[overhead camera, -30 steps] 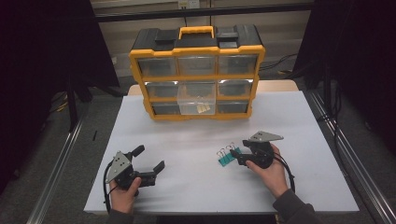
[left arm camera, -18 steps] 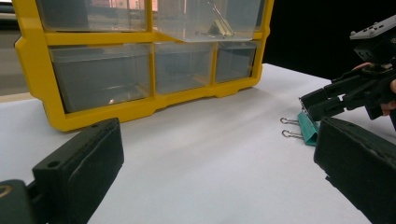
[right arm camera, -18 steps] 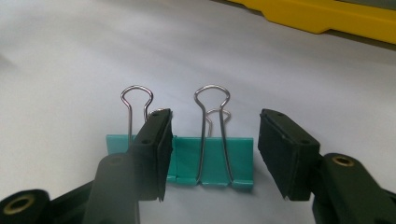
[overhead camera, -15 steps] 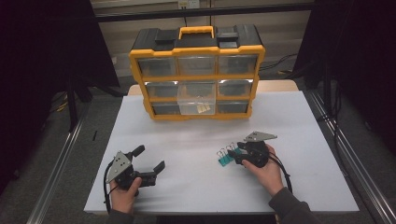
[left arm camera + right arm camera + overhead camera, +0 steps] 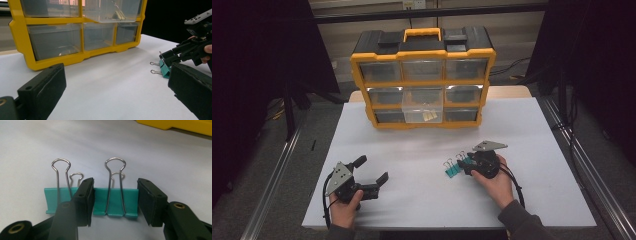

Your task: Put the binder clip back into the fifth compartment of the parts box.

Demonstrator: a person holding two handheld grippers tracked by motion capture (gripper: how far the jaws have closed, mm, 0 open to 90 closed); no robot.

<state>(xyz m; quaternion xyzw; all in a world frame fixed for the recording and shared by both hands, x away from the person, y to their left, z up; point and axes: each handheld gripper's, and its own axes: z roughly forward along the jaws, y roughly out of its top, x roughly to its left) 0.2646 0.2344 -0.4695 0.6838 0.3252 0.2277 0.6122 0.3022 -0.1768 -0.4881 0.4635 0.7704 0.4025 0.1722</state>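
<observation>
White tabletop (image 5: 532,200), matte, dark room round it; yellow-and-black parts organiser (image 5: 423,75) w/ clear plastic drawers at the far edge, middle drawer (image 5: 423,109) pulled out.

Two teal binder clips (image 5: 455,167) lie side by side, touching, on the table's right half, well short of the organiser. Right gripper (image 5: 468,167) has just been closing: its jaws now clamp the right-hand clip (image 5: 116,201) by its ends, pads on the folded sheet-metal body, silver wire handles pointing away. Other clip (image 5: 58,199) sits just outside the jaw. So the grasp looks made; lift probably next.

Left gripper (image 5: 373,172) rests on the table's left half, jaws spread, holding nothing; blocky black rubbery pads (image 5: 42,86).
</observation>
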